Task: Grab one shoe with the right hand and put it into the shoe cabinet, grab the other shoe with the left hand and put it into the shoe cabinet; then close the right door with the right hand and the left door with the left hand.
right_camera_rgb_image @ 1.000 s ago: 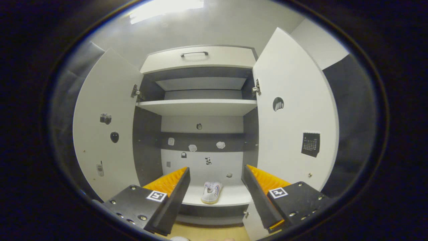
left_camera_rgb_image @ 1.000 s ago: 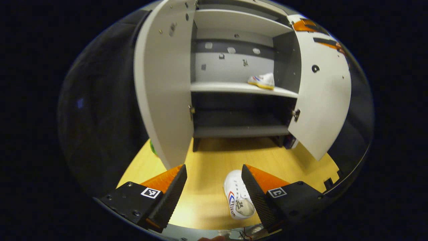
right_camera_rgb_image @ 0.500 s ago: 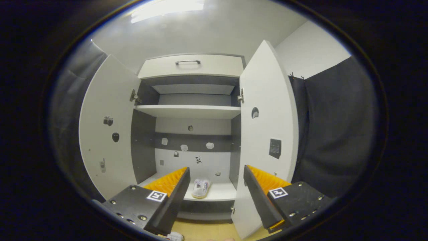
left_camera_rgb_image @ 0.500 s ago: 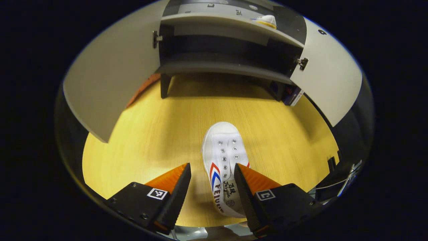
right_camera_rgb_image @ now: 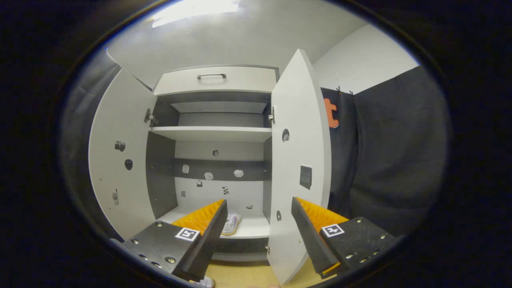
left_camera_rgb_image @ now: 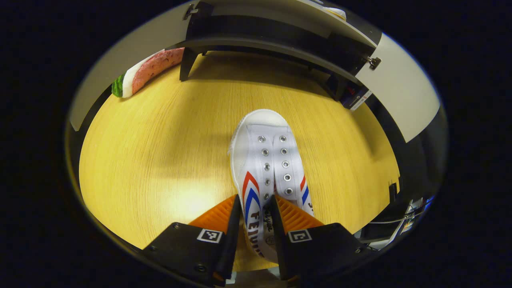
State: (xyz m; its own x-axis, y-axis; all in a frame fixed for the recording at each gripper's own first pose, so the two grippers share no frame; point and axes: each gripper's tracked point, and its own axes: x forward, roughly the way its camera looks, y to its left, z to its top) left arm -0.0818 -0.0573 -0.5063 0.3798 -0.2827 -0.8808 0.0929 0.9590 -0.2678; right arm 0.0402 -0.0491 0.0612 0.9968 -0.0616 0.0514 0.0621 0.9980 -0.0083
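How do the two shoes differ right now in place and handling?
The shoe on the floor lies on bare wood before the cabinet; the shoe on the shelf already sits inside it. The left gripper pinches the floor shoe's side wall near the heel; the shelf shoe is untouched, the right gripper open. Both are white sneakers with red-blue stripes.

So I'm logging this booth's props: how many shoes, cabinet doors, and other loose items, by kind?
White sneakers: 2, one on the floor in the left gripper, one on the cabinet shelf.
Cabinet doors: 2, left door, right door, both open.
Watermelon slice: 1.
Total: 5.
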